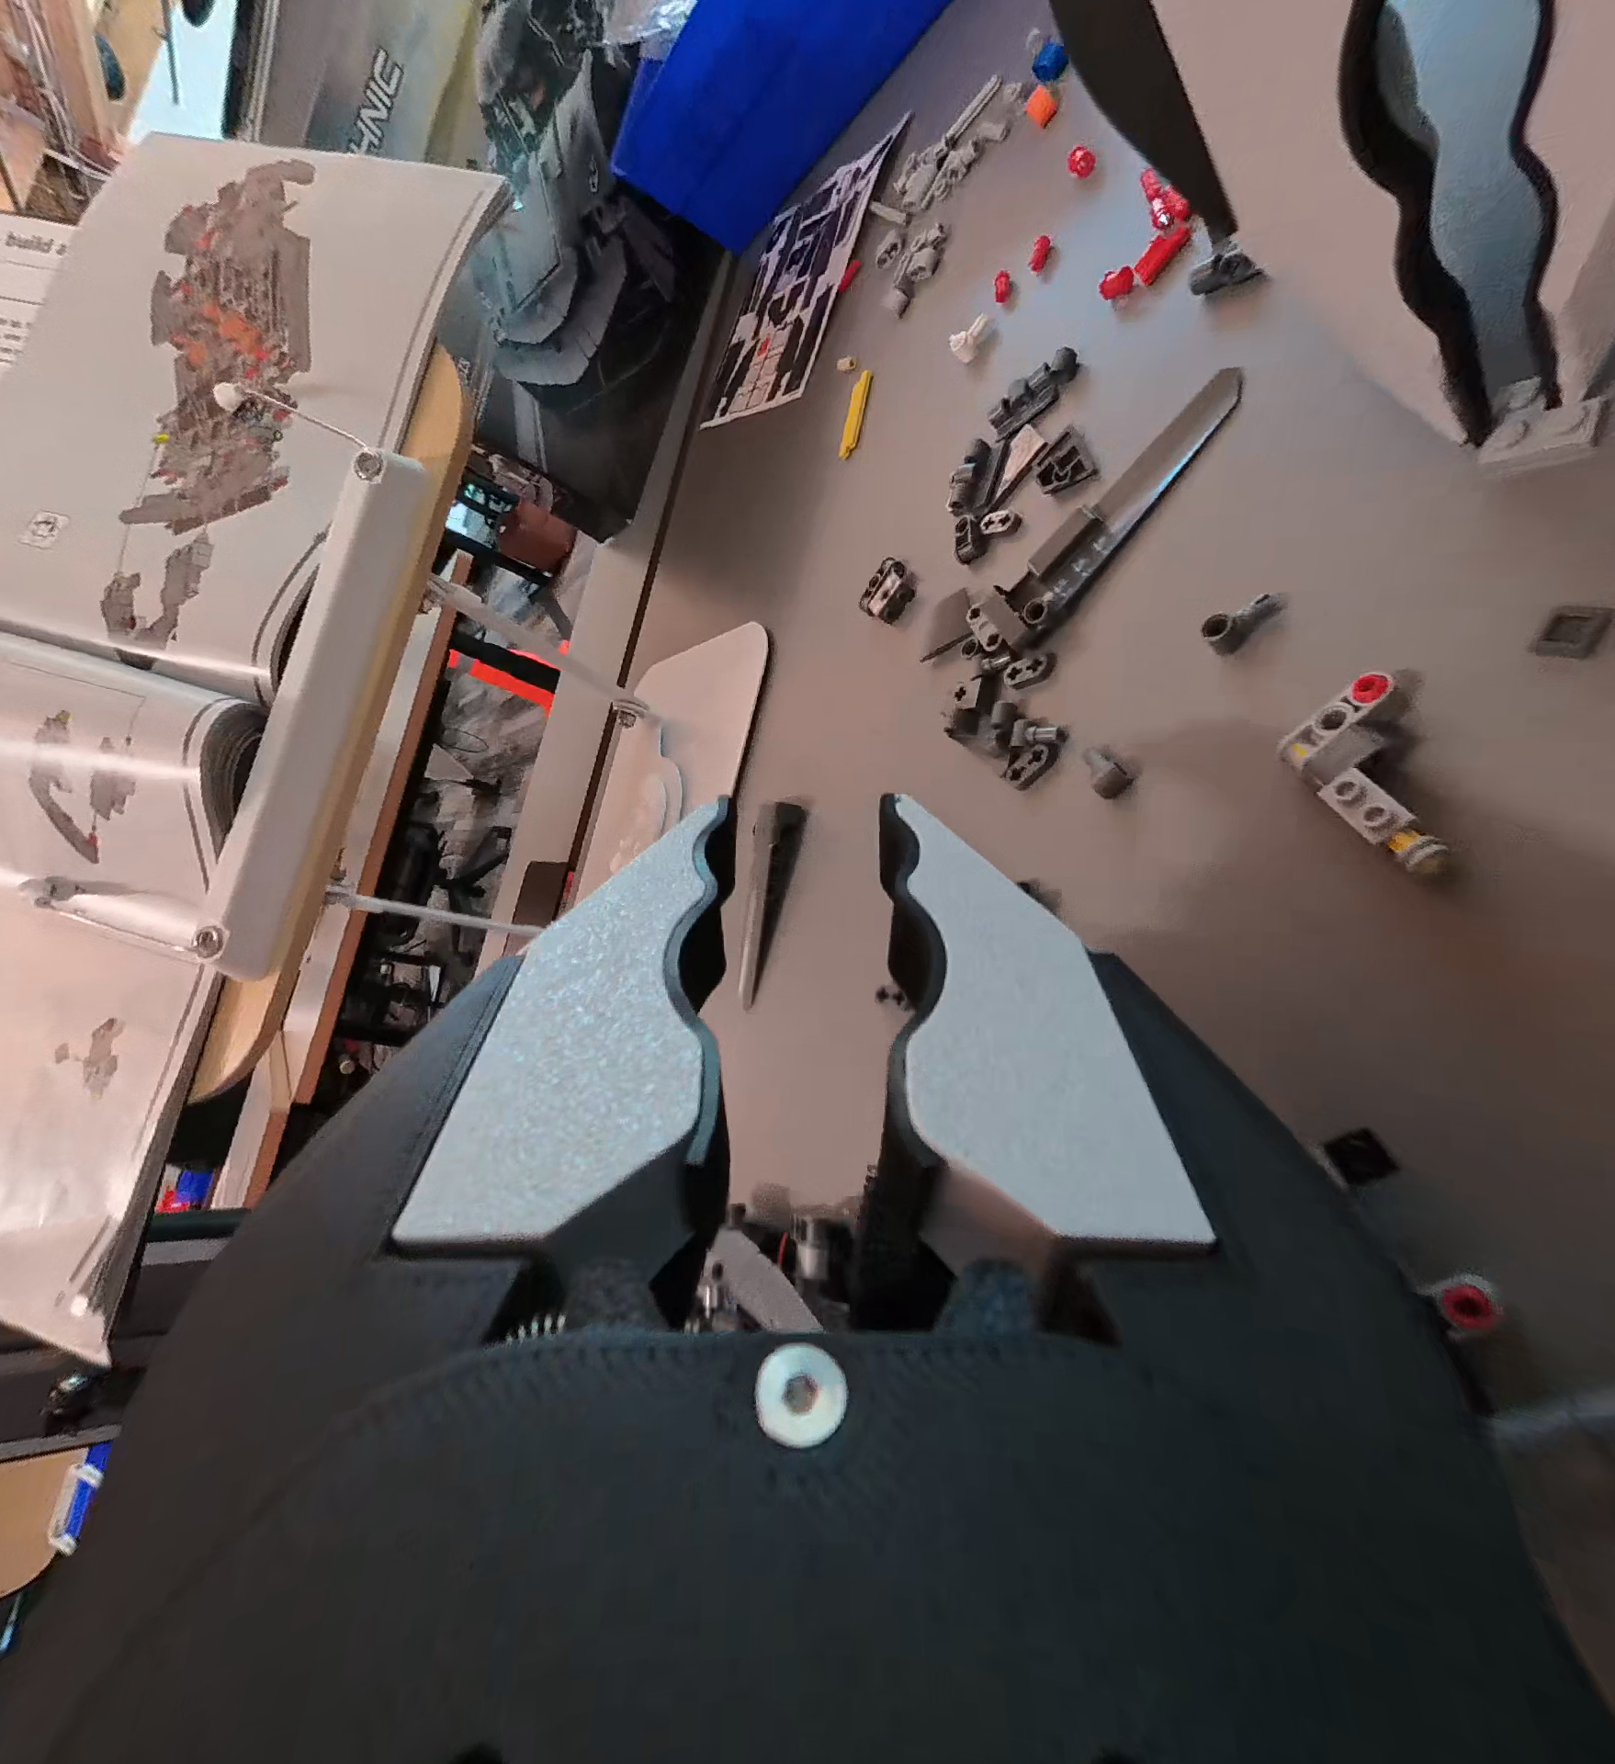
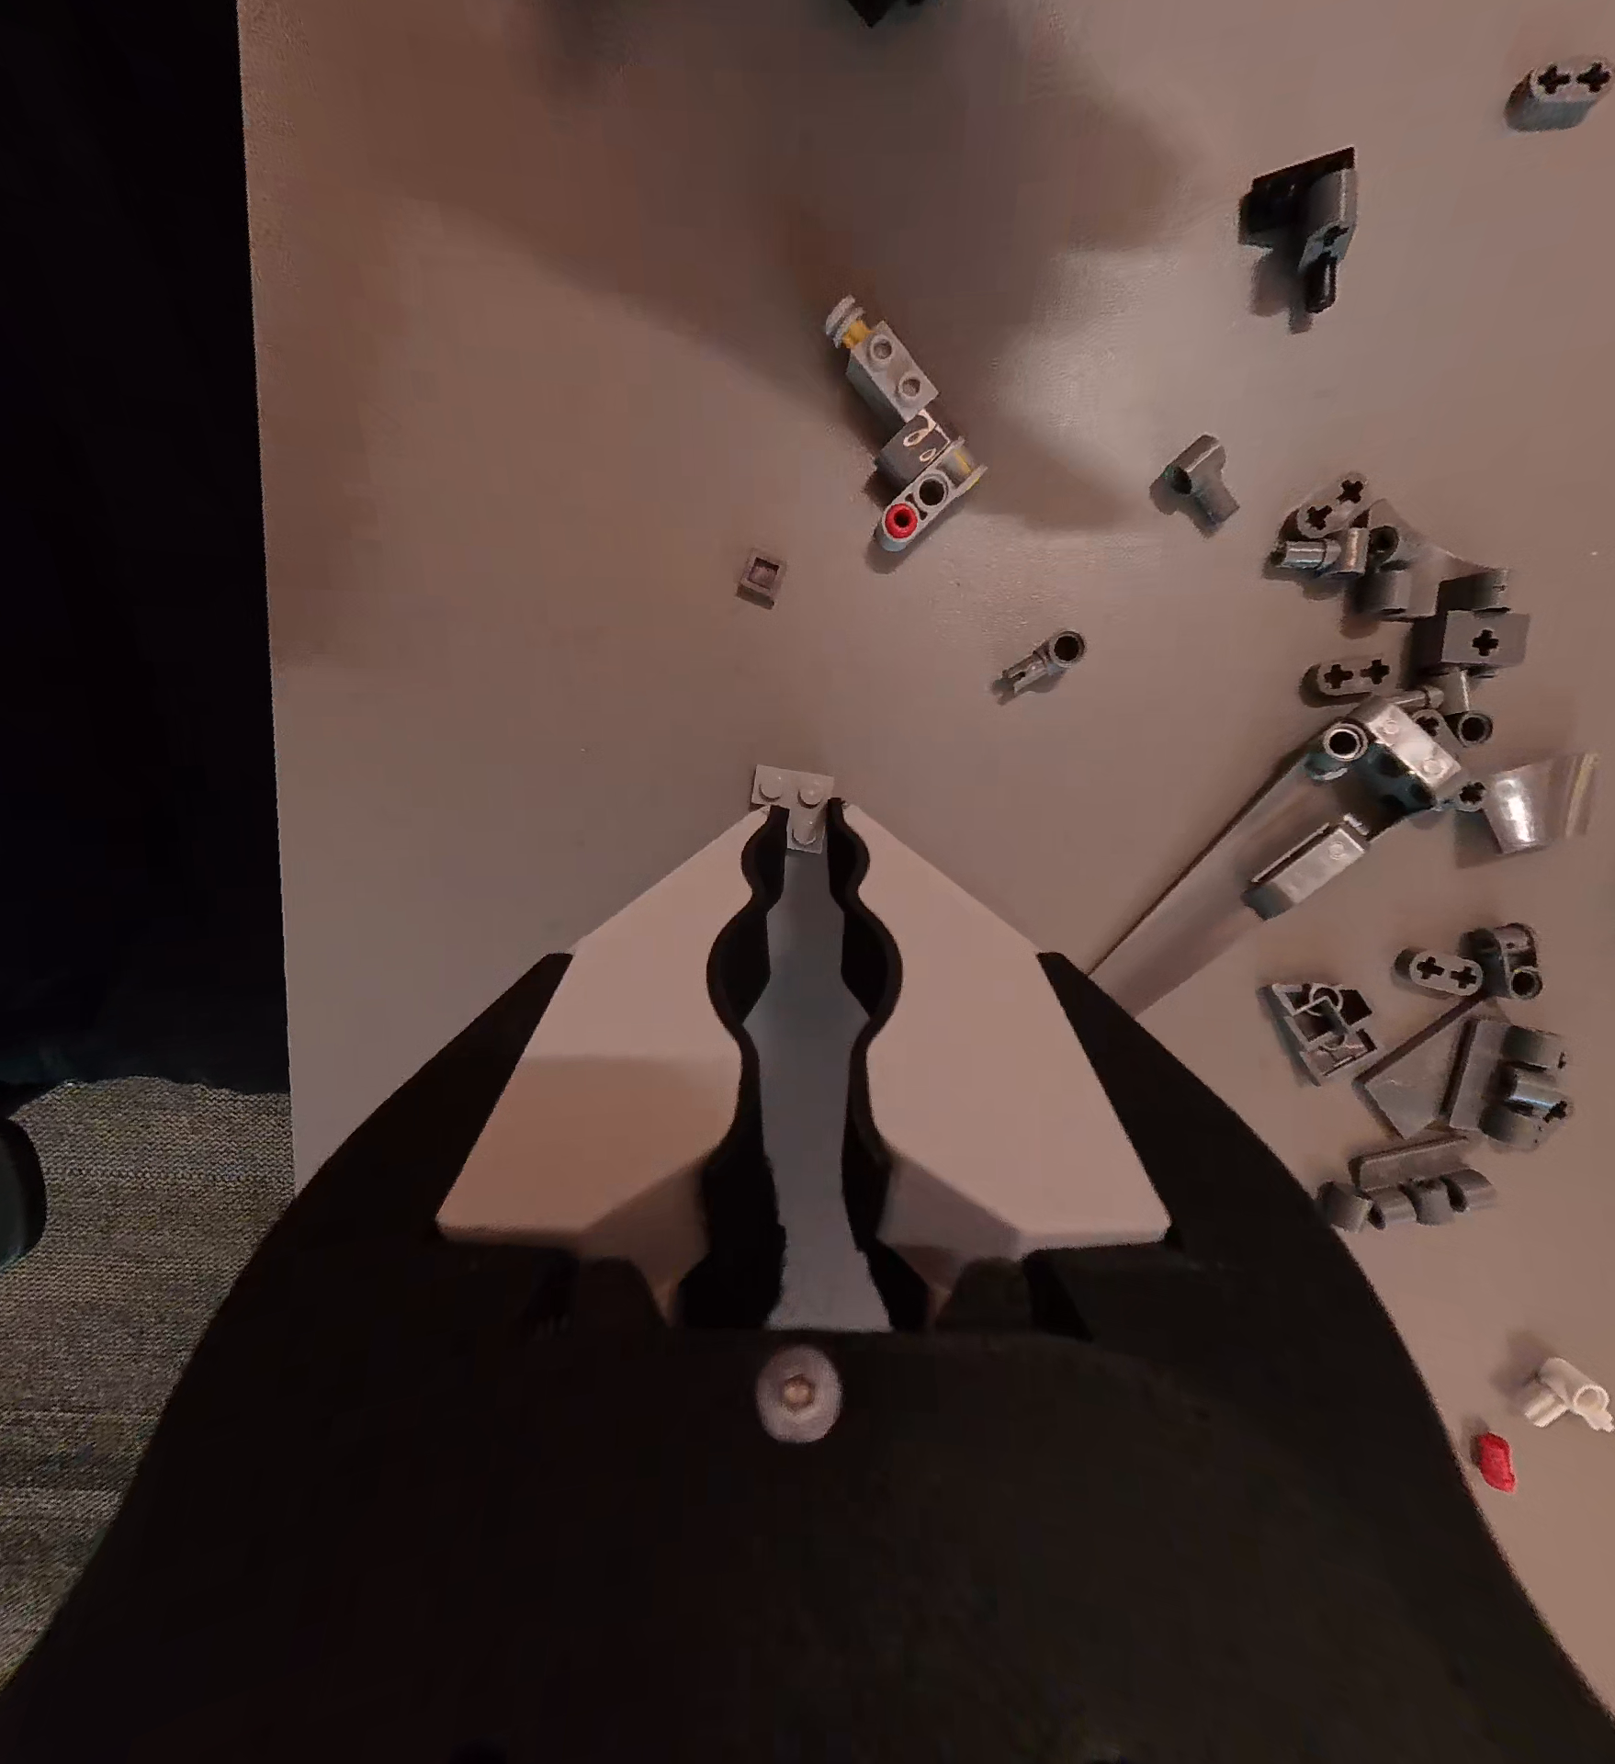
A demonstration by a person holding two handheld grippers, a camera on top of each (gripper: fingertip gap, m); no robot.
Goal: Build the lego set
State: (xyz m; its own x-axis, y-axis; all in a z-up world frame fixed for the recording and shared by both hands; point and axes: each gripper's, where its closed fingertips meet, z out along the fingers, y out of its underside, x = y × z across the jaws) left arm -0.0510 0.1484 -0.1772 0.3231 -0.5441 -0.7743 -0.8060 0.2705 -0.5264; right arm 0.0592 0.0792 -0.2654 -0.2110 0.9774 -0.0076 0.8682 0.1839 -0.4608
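Observation:
My left gripper (image 1: 808, 811) is open just above the grey table (image 1: 1214, 1002). A dark grey tapered piece (image 1: 770, 888) lies on the table between its fingers, closer to the left one, and neither pad presses on it. My right gripper (image 2: 804, 811) is shut on a small light grey L-shaped plate (image 2: 792, 790) with three studs; the pads pinch one leg of it and the rest sticks out ahead. The right gripper also shows in the left wrist view (image 1: 1539, 410), at the top right, with the plate (image 1: 1543, 434) at its tips.
A small grey assembly with a red pin and a yellow axle (image 2: 909, 430) lies ahead of the right gripper. A pile of dark grey pieces (image 2: 1415, 611) lies to its right. An instruction booklet on a stand (image 1: 164, 477), a sticker sheet (image 1: 804, 286) and red pieces (image 1: 1147, 248) lie beyond. The table edge (image 2: 269, 668) is on the left. Tip to tip, the grippers are about 15 cm apart.

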